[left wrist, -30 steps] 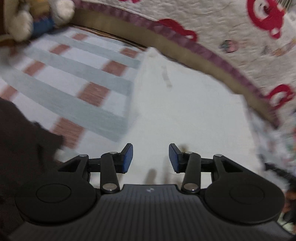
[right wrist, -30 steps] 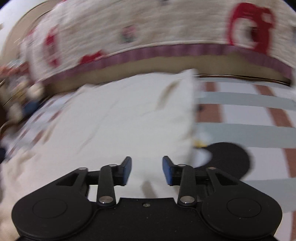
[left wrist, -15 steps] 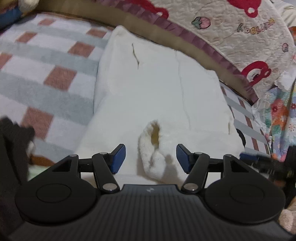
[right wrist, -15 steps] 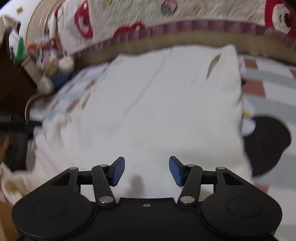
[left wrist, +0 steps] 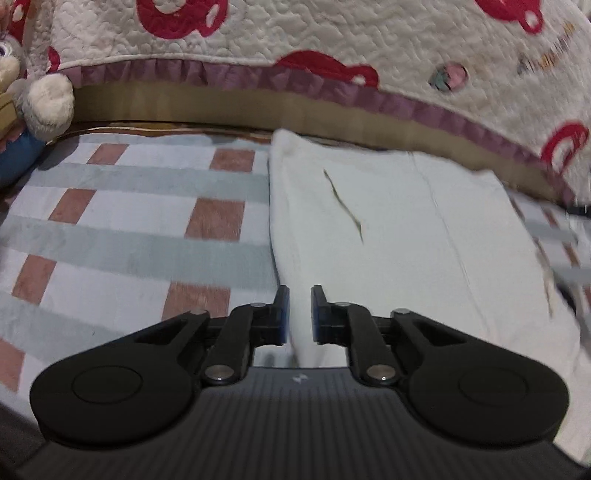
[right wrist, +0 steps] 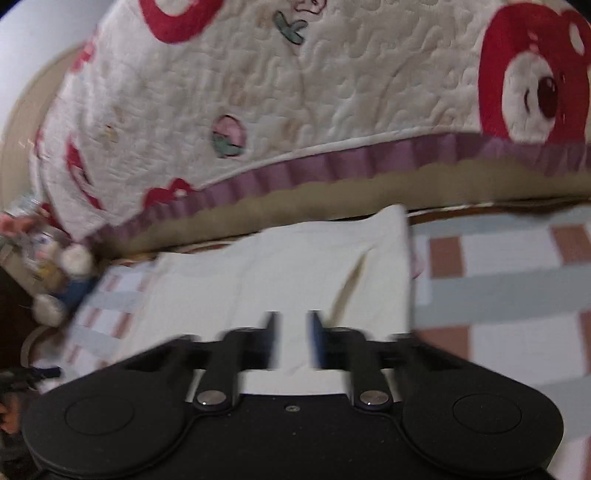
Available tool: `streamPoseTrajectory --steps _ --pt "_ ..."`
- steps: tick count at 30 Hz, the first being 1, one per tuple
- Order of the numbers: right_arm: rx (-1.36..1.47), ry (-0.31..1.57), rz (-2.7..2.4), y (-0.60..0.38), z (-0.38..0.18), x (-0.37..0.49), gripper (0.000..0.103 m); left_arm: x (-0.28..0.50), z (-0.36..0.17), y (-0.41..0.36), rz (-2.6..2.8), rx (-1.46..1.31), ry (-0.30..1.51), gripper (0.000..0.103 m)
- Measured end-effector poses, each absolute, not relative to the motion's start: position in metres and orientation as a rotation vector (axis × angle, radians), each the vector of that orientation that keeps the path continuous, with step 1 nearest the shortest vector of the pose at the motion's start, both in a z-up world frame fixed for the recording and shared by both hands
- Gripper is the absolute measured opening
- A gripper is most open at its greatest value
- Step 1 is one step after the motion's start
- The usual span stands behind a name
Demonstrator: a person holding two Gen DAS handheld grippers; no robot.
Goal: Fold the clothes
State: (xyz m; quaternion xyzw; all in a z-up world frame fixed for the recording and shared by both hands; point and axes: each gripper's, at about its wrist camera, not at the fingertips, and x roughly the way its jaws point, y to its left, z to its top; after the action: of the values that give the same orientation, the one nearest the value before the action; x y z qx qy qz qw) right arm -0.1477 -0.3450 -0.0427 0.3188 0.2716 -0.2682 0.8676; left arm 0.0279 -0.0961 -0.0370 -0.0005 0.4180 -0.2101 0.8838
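**White garment flat on checked blanket; both tools closing at its near edge**

Garment: a white, soft-looking garment (left wrist: 388, 236) lies spread flat on a checked blanket (left wrist: 129, 236) of pale blue-grey bands and brick-red squares. Its far end reaches the tan band under a quilted cover (left wrist: 332, 33) printed with red shapes and edged with a mauve frill. A thin dark slit, pocket-like, runs slantwise on its upper surface, and a long straight seam runs down the cloth beside it. The left border is a thick, rolled fold.

Left tool (left wrist: 299, 314): the jaws are closing and stand narrowly apart. The garment's left border fold runs straight into the gap at 6 o'clock. I cannot tell whether the pads press on it.

Right tool (right wrist: 293, 339): the jaws are closing, a narrow gap left, with white cloth showing between the blurred fingers. Whether cloth is pinched cannot be told.

View differences:
- Left wrist view shows the garment's left border and a wide stretch of blanket toward 9 o'clock, with a plush toy (left wrist: 40, 103) at 10 o'clock. The right side of this frame is smeared.
- Right wrist view shows the garment's (right wrist: 295, 266) opposite border at 3 o'clock, bare blanket (right wrist: 517, 295) beyond it, the same slit slanting the other way, and the toy (right wrist: 62, 280) at 9 o'clock beside clutter too blurred to identify. The quilted cover (right wrist: 295, 92) fills the upper half, with a red bear-like face at 2 o'clock.
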Motion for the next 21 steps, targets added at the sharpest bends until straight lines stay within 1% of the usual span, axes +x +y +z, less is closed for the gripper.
streamPoseTrajectory --steps 5,6,7,9,13,14,16,17,18,21 --pt "0.637 0.656 -0.659 -0.369 -0.038 -0.128 0.01 0.066 -0.046 -0.113 -0.449 0.012 0.847 0.016" --pt "0.629 0.667 -0.678 -0.374 -0.039 -0.125 0.01 0.076 -0.05 -0.115 -0.445 0.007 0.847 0.023" --pt "0.623 0.678 -0.698 -0.378 -0.041 -0.122 0.01 0.086 -0.055 -0.115 -0.44 -0.009 0.843 0.034" --pt "0.641 0.664 -0.727 -0.386 -0.048 -0.123 0.013 0.103 -0.068 -0.115 -0.438 -0.051 0.829 0.043" --pt "0.677 0.634 -0.742 -0.396 -0.064 -0.123 0.015 0.132 -0.093 -0.119 -0.436 -0.107 0.867 0.041" --pt "0.679 0.631 -0.737 -0.397 -0.069 -0.121 0.017 0.139 -0.097 -0.12 -0.452 -0.113 0.879 0.041" --pt "0.69 0.622 -0.728 -0.4 -0.075 -0.117 0.027 0.153 -0.105 -0.125 -0.47 -0.104 0.9 0.042" --pt "0.701 0.616 -0.728 -0.402 -0.078 -0.114 0.037 0.16 -0.108 -0.128 -0.47 -0.095 0.908 0.043" --pt "0.71 0.61 -0.725 -0.404 -0.081 -0.112 0.042 0.168 -0.111 -0.131 -0.47 -0.087 0.914 0.043" --pt "0.723 0.623 -0.721 -0.413 -0.089 -0.103 0.047 0.194 -0.118 -0.139 -0.473 -0.072 0.922 0.044"
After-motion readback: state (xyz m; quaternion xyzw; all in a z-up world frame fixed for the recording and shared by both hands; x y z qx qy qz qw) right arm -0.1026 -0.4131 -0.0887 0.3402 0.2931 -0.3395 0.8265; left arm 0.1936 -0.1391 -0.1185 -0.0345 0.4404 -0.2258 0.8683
